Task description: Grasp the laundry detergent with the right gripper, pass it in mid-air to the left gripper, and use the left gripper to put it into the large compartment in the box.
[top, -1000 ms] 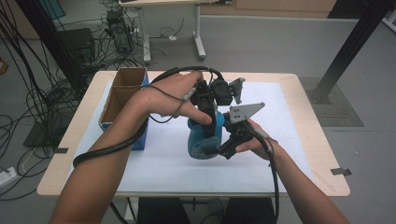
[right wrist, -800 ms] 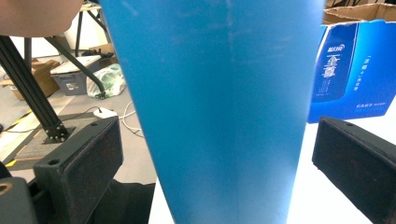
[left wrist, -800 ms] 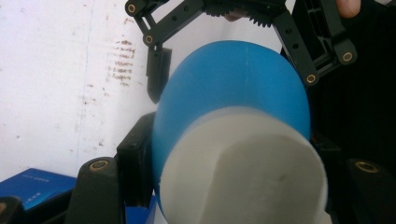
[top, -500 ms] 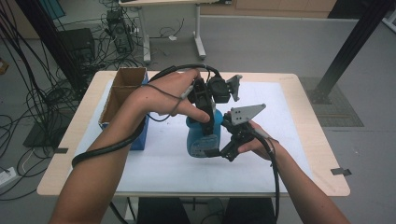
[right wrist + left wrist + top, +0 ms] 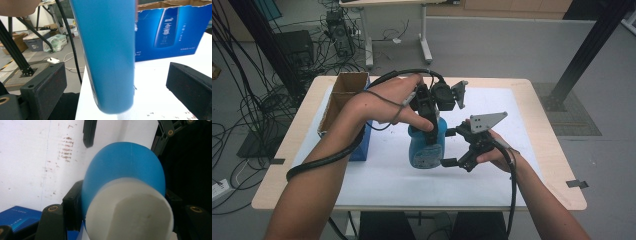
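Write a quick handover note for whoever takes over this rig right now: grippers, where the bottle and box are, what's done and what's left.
Left gripper: shut on the top of the blue bottle, near its white cap, holding it upright above the white sheet.
Right gripper: open, jaws on either side of the bottle's lower body, not pressing.
Blue carton: open-topped, at the table's left side.
Done: bottle gripped and out of the carton.
Left: probably close the right gripper on the body; what follows with the cap is unclear.
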Demonstrator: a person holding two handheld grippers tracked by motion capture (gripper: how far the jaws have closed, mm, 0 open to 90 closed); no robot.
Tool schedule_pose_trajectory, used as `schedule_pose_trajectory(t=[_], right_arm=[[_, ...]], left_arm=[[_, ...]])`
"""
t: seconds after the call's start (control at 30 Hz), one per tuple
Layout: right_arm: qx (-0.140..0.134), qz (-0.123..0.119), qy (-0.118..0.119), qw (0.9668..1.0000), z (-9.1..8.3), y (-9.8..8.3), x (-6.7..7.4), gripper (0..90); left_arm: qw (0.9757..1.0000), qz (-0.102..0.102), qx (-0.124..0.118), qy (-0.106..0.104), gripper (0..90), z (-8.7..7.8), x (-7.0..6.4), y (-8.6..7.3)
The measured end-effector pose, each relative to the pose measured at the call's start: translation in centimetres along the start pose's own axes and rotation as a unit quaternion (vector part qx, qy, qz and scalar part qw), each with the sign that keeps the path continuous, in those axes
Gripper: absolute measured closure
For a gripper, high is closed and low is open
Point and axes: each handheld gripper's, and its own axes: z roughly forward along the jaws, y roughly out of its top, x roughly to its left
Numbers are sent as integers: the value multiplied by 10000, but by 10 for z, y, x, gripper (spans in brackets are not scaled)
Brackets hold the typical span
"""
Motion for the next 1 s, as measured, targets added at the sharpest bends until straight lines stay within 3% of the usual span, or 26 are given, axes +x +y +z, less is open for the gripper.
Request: schedule_pose_trajectory(t=[0.47, 0.7, 1.0], right_arm=[[-17, 127, -372, 9992, -35, -15, -5, 32], [-87, 249, -662, 9975, -61, -27, -8, 31], [-134, 366, -860, 9955, -79, -34, -10, 30]], left_arm=[[10000, -66, -2, -14, 365, -2, 1, -5], [10000, -96, -7, 1, 366, -6, 2, -9], [9998, -190, -54, 96, 366, -10, 5, -15]])
